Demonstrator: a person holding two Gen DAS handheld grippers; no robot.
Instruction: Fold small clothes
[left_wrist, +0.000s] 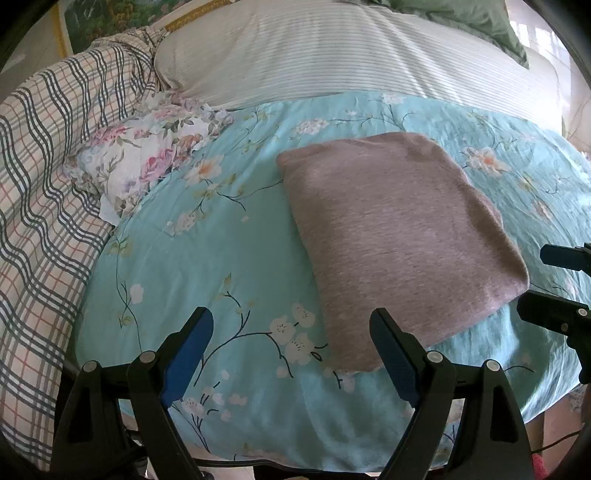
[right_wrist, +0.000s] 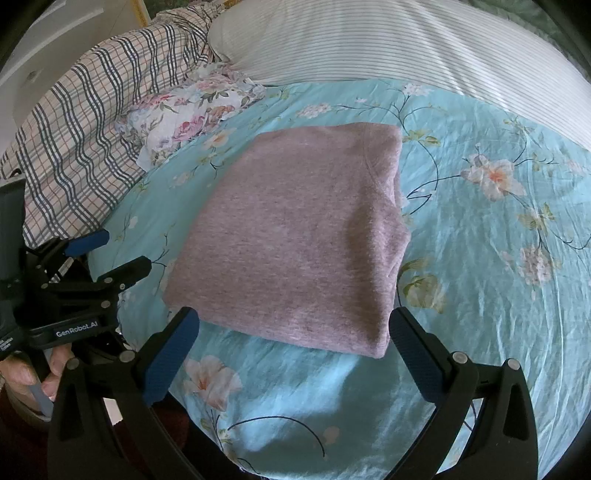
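A mauve-grey knit garment (left_wrist: 399, 236) lies folded into a flat rectangle on the turquoise floral bedsheet (left_wrist: 221, 258); it also shows in the right wrist view (right_wrist: 295, 236). My left gripper (left_wrist: 291, 325) is open and empty, just in front of the garment's near left corner. My right gripper (right_wrist: 295, 325) is open and empty, its jaws spread just short of the garment's near edge. The right gripper's fingers (left_wrist: 554, 258) show at the right edge of the left wrist view, and the left gripper (right_wrist: 107, 254) shows at the left of the right wrist view, also open.
A floral cloth (left_wrist: 147, 155) lies crumpled at the left beside a plaid blanket (left_wrist: 44, 184). A striped white pillow (left_wrist: 332, 51) lies behind the sheet, with a green pillow (left_wrist: 480, 18) at the far right. The bed's front edge is right below the grippers.
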